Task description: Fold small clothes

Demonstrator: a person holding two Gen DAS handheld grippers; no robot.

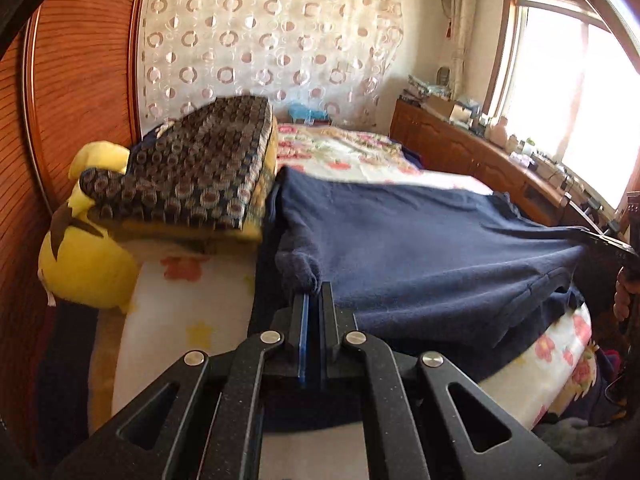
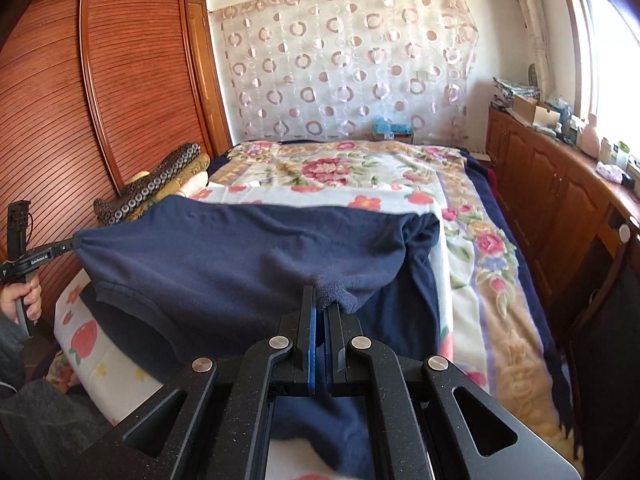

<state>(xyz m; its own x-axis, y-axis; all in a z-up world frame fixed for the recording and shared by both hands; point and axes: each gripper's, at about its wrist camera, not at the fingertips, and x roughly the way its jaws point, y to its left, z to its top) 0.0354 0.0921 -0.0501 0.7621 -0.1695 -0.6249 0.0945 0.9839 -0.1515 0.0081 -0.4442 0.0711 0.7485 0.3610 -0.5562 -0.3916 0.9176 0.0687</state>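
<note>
Closest in, left gripper clamped tight on a bunched corner of the navy garment, jaws pressed together with only a tuft of fleece poking past the tips. Same story in the other view: right gripper pinched hard on the opposite corner, blue pads nearly meeting around the cloth. Two corners taken, one per claw, presumably to spread the near edge taut and keep the panel from sagging mid-fold. Between them, garment stretched like a low awning, near edge lifted off the bed, lower layers drooping underneath toward the mattress edge. Far end draped down onto the floral blanket, so the piece likely pivots there as a hinge while the held edge gets carried over. At the side of the right view, a hand wrapped around the other tool's handle, sleeve below it, tips pulling the fleece into a point; that tension reads as deliberate, a flat sheet being easier to lay square. Further left, yellow plush with a dark patterned cushion stacked on it, parked against the wardrobe, well clear of the folding patch. Beyond, open blanket, plenty of landing room. Past the bed, a cabinet under the window, cluttered on top, and a circle-print curtain across the back wall. Fold judged to be under way, not yet laid down.
</note>
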